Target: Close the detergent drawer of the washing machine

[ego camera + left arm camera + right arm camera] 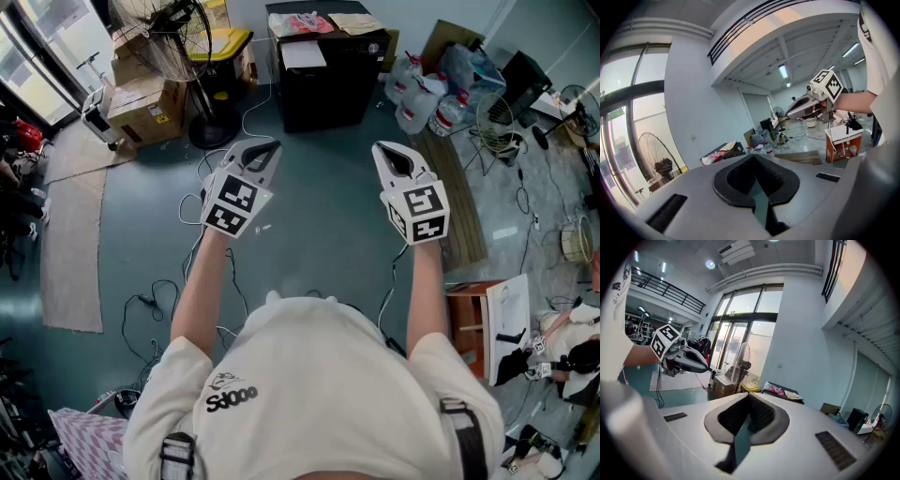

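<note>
We're holding left claw (pixel 266 149) and right claw (pixel 385 151) closed, gripping nothing, side by side, well short of black cabinet (pixel 323 89). Fan (pixel 173 37) standing left of cabinet. Can't tell detergent drawer's place.

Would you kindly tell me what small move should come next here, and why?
Probably walk toward the black cabinet ahead: the left claw and right claw are both shut, empty and held in mid-air well short of it, and no detergent drawer is visible yet.
</note>
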Demonstrator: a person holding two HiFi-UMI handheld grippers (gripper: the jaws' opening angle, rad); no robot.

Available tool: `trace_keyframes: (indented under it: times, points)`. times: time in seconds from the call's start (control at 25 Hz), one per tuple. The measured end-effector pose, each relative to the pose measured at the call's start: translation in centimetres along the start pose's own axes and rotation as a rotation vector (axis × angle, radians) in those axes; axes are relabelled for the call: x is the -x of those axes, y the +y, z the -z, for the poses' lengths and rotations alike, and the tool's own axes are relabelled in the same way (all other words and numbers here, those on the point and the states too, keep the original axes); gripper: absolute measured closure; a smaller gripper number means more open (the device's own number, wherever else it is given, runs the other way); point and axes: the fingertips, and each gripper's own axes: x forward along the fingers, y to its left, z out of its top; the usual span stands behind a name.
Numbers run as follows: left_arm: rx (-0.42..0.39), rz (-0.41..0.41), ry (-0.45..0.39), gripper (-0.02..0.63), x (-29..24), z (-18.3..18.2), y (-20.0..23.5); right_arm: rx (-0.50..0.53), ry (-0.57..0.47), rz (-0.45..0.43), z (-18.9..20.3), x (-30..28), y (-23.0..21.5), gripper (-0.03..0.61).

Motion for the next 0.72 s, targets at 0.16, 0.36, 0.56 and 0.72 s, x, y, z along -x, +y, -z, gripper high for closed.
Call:
trace_keyframes:
  times: [0.16, 0.36, 0.56, 0.72]
  points:
    - [-0.001, 0.002, 0.006, 0.595, -0.9, -0.8, -1.2, -0.004, -0.01, -0.004, 0.6, 0.7, -1.4, 0.575]
    - [0.012, 0.0, 0.026, 0.595, -2.2, -1.2, -2.8, -0.015, -0.042, -0.006, 1.5, 1.6, -3.2, 0.575]
    - [0.041, -0.028, 0.054, 0.595, -4.0, -1.4, -4.2, -0.042, -0.085, -0.038, 2.6, 2.4, -5.2, 0.575]
    - [0.074, -0.048, 0.06, 0.595, -5.4, -1.9, -6.0, -0.074, -0.119, -0.057, 4.0, 3.5, -7.2, 0.575]
